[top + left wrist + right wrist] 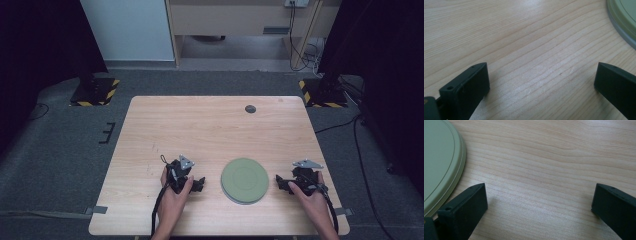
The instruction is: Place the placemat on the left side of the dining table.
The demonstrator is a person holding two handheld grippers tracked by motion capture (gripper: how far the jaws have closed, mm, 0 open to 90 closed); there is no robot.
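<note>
Lying flat btwn both open claws: round green plate (244, 180), grey-rimmed.

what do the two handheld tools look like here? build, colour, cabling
Both are black, blocky units. Left tool and right tool each carry a grey three-cornered plate on top and trail a black cable. Fingers are flat matte-black slabs with small holes near the tips. Forearms bare, no sleeves.

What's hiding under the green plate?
The green plate rests on a grey plate; just its rim peeks out. Beneath both is the wooden table. Anything between them is covered.
</note>
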